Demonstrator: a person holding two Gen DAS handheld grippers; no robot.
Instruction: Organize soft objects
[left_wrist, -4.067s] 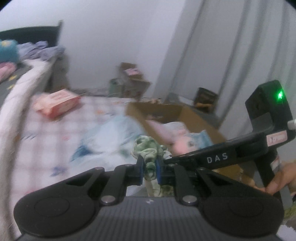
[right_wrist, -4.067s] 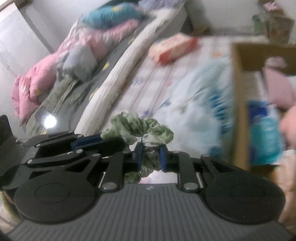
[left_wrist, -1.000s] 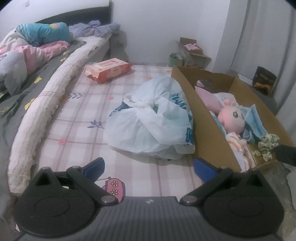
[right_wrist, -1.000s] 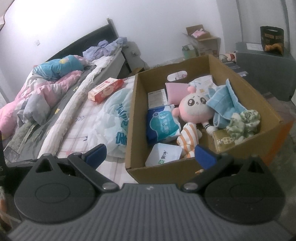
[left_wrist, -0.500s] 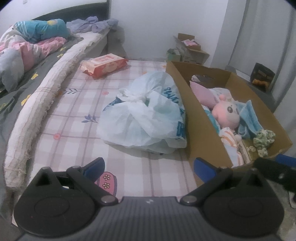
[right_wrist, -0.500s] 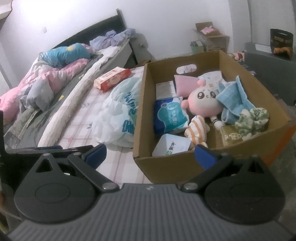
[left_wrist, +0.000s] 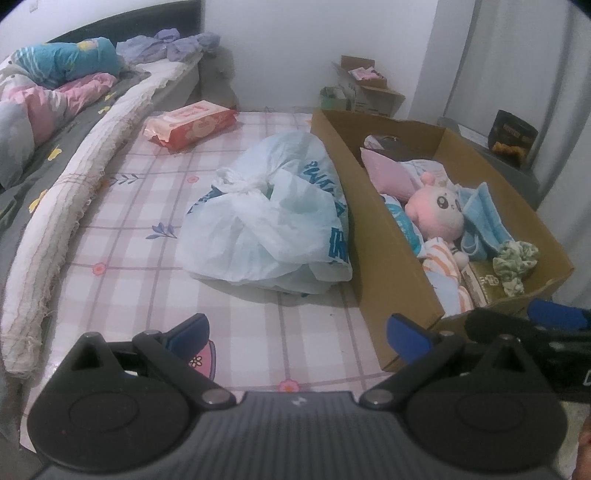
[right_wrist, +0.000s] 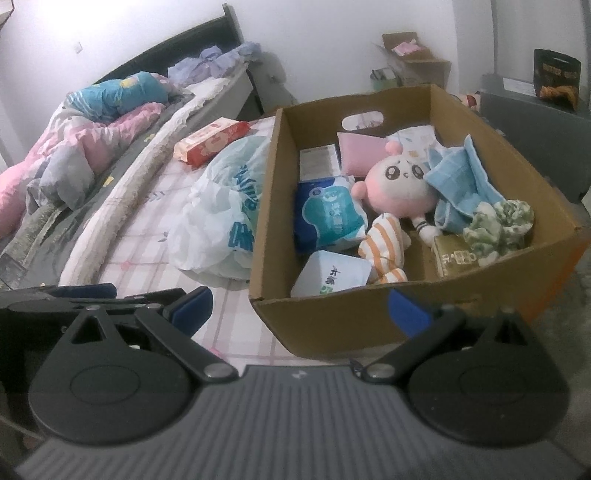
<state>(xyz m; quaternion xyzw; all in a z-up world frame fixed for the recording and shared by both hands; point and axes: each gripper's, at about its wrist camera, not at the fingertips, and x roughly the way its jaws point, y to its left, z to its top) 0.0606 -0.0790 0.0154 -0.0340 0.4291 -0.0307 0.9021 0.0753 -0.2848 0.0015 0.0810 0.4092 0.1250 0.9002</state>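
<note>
A cardboard box (right_wrist: 351, 321) (left_wrist: 391, 258) sits on the checked mat and holds soft things: a pink plush doll (right_wrist: 400, 184) (left_wrist: 437, 212), a blue cloth (right_wrist: 460, 177), a striped orange-and-white piece (right_wrist: 386, 247), tissue packs (right_wrist: 328, 218) and a green patterned scrunchie (right_wrist: 498, 223) (left_wrist: 515, 262) in its near right corner. My left gripper (left_wrist: 297, 332) is open and empty, low over the mat before the box's near corner. My right gripper (right_wrist: 299, 308) is open and empty, in front of the box's near wall.
A crumpled white and blue plastic bag (left_wrist: 273, 218) (right_wrist: 221, 210) lies left of the box. A red wipes pack (left_wrist: 190, 123) lies further back. A bed with bundled bedding (right_wrist: 92, 140) runs along the left. Small boxes (left_wrist: 364, 90) stand by the far wall, a grey cabinet (right_wrist: 535, 136) at right.
About four seconds ago both grippers were shut on the green scrunchie; it now lies in the box and both are open. Since then both have drawn back a little.
</note>
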